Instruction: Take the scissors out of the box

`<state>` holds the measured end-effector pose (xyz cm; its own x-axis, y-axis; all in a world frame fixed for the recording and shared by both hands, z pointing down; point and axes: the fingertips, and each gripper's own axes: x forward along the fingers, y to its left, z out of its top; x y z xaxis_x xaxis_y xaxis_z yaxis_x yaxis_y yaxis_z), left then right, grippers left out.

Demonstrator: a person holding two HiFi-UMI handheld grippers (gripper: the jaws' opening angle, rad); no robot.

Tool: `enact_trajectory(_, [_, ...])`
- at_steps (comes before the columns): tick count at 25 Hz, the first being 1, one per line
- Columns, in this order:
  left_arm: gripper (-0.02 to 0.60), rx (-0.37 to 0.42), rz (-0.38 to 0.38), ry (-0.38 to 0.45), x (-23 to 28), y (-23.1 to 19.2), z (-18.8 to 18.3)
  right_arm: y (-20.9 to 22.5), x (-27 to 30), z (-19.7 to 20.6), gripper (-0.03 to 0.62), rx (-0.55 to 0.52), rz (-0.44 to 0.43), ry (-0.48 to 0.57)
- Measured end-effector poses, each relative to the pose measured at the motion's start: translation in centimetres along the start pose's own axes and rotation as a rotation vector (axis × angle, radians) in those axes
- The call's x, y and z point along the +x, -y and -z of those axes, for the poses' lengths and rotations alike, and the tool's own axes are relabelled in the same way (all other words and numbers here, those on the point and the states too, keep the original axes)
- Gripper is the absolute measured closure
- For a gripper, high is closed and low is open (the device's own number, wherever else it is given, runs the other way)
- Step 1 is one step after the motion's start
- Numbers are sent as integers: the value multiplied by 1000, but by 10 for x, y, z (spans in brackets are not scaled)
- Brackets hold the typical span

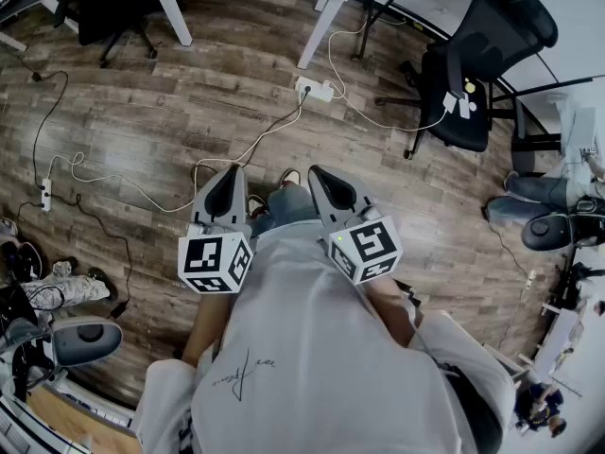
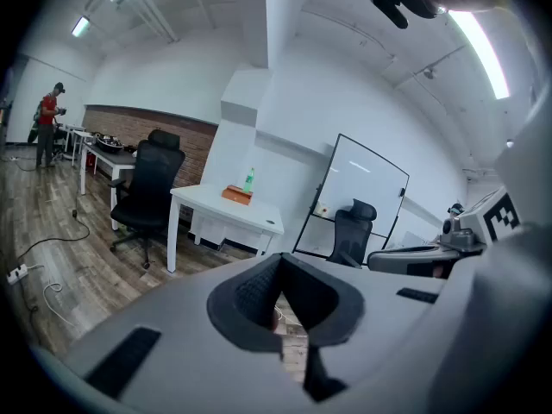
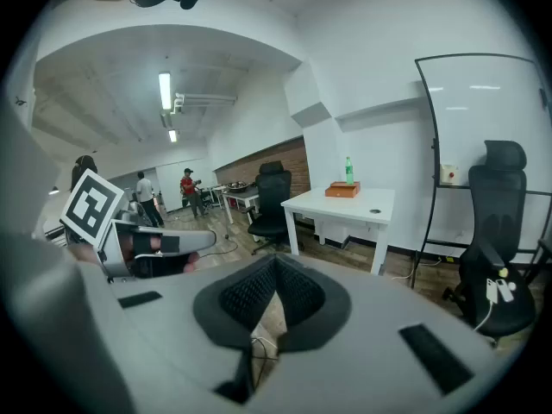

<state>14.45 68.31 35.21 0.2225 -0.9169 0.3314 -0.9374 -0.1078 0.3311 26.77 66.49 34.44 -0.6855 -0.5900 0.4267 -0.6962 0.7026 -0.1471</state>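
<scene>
Here, scissors cannot be made out; an orange box [image 3: 342, 190] sits on the far white worktop [image 3: 366, 203] beside a green bottle [image 3: 348, 169]. Well short of it, left gripper [image 2: 278, 270] and right gripper [image 3: 274, 270], jaws pressed together, hold nothing.

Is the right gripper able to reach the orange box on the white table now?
Probably not yet: the right gripper is well short of the orange box on the white table, though only open floor lies between.
</scene>
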Motion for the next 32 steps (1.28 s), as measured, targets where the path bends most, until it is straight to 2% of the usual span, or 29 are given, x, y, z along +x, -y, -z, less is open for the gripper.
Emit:
enact_trajectory(6, [574,-10,-9,-5,11,-6,-1,8,9,1,588,6,5,-6])
enact_trajectory(12, [574,-6,-8,-20,28,-14,-3,24,22,-2,588,93,23,10])
enact_trajectory(15, [574,-5,-14,-24,41,-21,-10,39,34,-10,588,99,39,12])
enact_trajectory(23, [574,16,-30,-43,88,-41,-39,73,83,-28,586,71,9,-52])
enact_trajectory(32, [574,30,-70,-48,146,-62,-76,115,144,-58,588,75,-59,-60])
